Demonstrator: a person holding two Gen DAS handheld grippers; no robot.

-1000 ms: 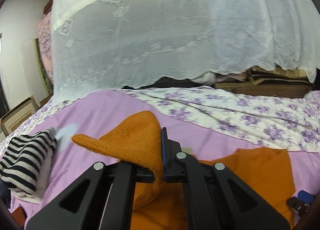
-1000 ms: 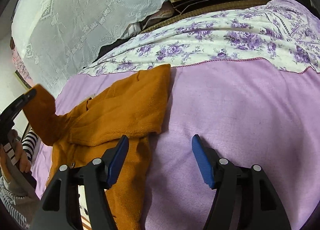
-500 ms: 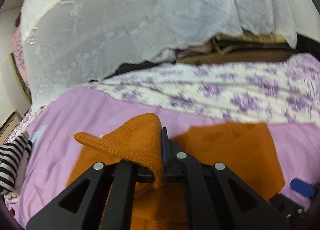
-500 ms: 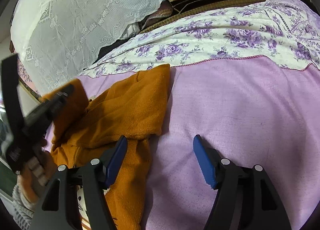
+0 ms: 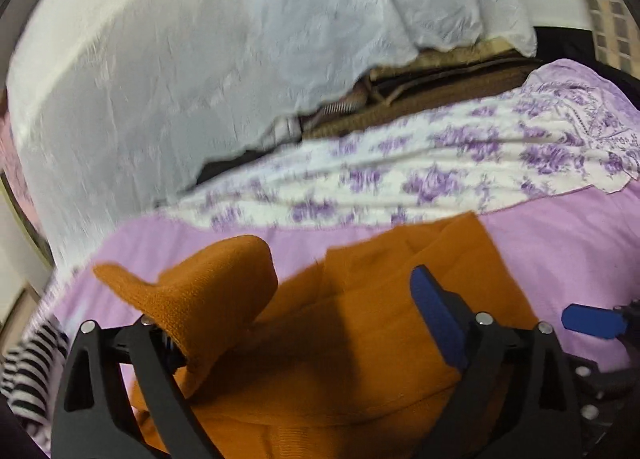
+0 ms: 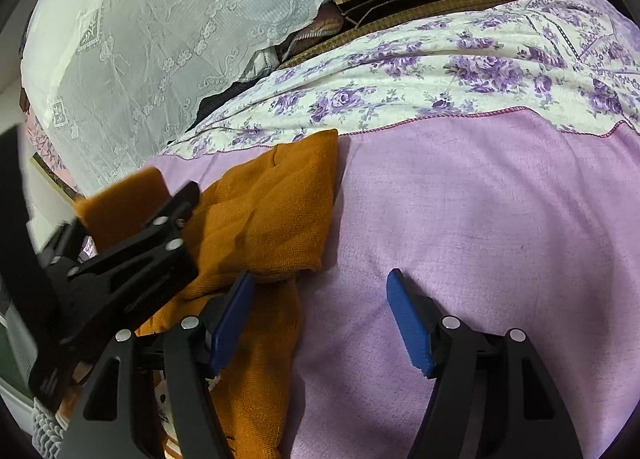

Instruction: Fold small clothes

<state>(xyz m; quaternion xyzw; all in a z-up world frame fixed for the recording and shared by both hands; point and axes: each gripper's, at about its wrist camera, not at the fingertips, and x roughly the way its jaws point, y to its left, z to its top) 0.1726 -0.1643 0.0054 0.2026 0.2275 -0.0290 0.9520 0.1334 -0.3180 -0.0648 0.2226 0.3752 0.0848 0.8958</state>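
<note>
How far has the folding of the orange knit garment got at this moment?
Partly done: the orange knit garment lies on the pink bedspread with one layer already over its body. In hand: the left gripper has just opened its jaws; the sleeve end is draped over one finger, unpinched. The right gripper hangs open beside the garment. Left: flattening this fold, later folds, and the striped garment.

A bed (image 6: 500,219) carries everything, spread with a plain lilac sheet (image 5: 568,243). Across its far side lies a white cloth printed with purple flowers (image 6: 460,71), its stitched edge resting on the lilac. An orange knitted garment (image 6: 272,219) lies on the sheet toward the left, partly folded over itself, its far corner touching the flowered cloth. At the bed's left edge sits a black-and-white striped garment (image 5: 28,375), blurred.
</note>
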